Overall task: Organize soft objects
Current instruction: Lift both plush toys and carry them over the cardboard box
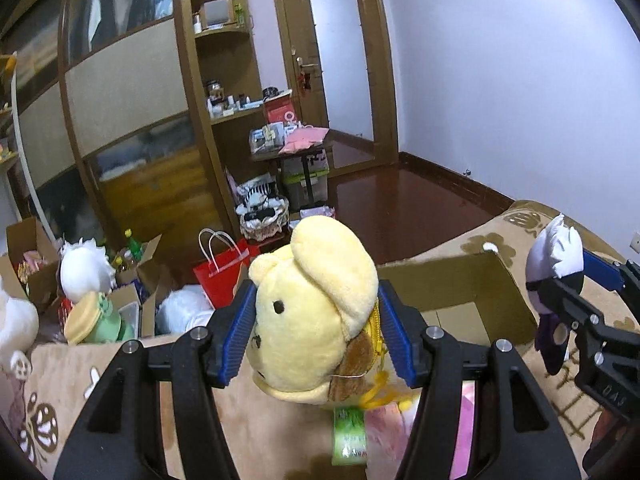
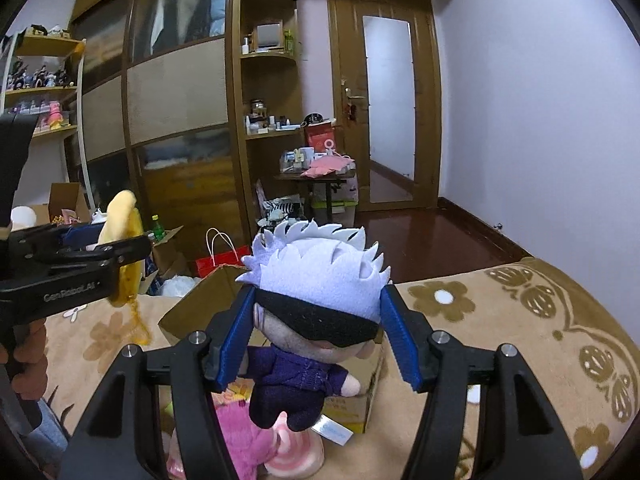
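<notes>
My left gripper (image 1: 318, 330) is shut on a yellow dog plush (image 1: 316, 312) and holds it above the bed, its green tag hanging below. It also shows in the right wrist view (image 2: 122, 248) at the left. My right gripper (image 2: 318, 338) is shut on the head of a white-haired doll (image 2: 316, 308) with a black blindfold and purple clothes, also seen in the left wrist view (image 1: 554, 276) at the right. An open cardboard box (image 1: 456, 292) stands on the bed behind both toys. A pink plush (image 2: 244, 440) lies below the doll.
The bed has a tan flowered blanket (image 2: 500, 320). Beyond the bed edge lie a red paper bag (image 1: 224, 272), open cardboard boxes with white plush toys (image 1: 84, 268) and a green plush (image 1: 96, 320). A wardrobe, shelves and a cluttered small table (image 1: 292, 148) stand behind.
</notes>
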Tool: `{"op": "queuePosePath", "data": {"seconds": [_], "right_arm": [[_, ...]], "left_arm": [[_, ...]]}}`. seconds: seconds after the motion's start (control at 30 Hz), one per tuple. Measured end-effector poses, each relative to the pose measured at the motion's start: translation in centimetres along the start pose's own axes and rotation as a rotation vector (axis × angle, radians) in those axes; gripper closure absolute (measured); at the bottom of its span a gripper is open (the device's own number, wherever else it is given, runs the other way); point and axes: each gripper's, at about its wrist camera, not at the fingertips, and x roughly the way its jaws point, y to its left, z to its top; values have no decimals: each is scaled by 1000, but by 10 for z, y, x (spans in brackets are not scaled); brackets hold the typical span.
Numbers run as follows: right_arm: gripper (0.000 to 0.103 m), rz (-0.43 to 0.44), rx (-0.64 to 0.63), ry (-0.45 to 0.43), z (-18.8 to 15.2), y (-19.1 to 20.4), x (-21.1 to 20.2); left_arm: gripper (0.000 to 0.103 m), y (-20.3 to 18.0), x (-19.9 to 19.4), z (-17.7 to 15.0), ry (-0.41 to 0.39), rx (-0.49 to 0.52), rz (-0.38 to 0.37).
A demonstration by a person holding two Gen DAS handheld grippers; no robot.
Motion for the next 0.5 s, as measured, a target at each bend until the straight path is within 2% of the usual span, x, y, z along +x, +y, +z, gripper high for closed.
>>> {"op": "queuePosePath", "data": {"seconds": [0.27,0.5], "right_arm": [[37,2,-10,-9,7,-5,23],[37,13,26,-7,5,-15,41]], "left_arm": [[44,-1,22,11,-40,0,-2],[44,-2,43,5,-5,-24,-52]]}}
